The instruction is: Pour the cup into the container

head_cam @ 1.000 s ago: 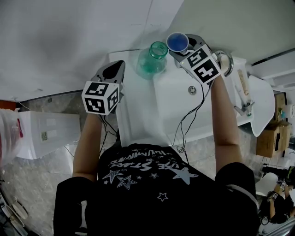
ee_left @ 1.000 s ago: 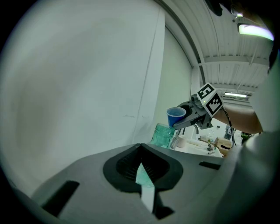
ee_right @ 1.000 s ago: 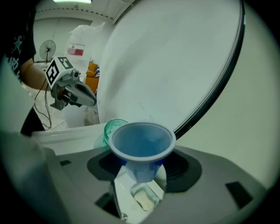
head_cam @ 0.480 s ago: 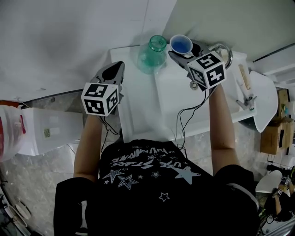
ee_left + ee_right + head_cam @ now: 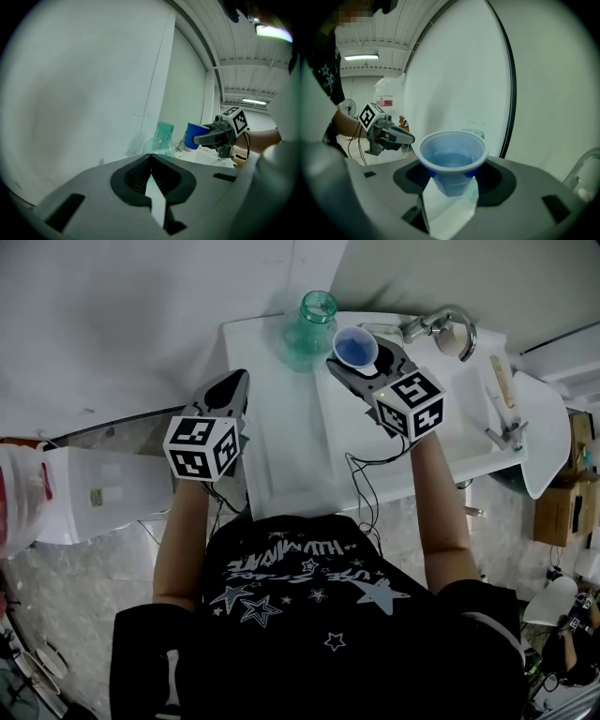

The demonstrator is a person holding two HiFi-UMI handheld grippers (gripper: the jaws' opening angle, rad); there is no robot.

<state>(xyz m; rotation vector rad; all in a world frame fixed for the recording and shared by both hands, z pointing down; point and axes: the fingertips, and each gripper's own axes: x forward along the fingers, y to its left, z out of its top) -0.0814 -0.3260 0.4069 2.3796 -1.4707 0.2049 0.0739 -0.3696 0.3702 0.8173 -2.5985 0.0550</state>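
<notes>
The right gripper (image 5: 364, 356) clamps a blue cup (image 5: 452, 159), green bottle (image 5: 309, 327) at ten o'clock. The left gripper (image 5: 151, 157) has its jaws together, empty. Shirt (image 5: 309, 615) lettering is illegible.

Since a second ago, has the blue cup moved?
Yes. Against the green bottle, the blue cup in the right tongs has pulled back toward the person.

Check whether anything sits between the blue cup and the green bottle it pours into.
Nothing visible does. The blue cup, upright in the right gripper, hangs right beside the green bottle, whose mouth looks uncovered. The left gripper is well off to the other side.
</notes>
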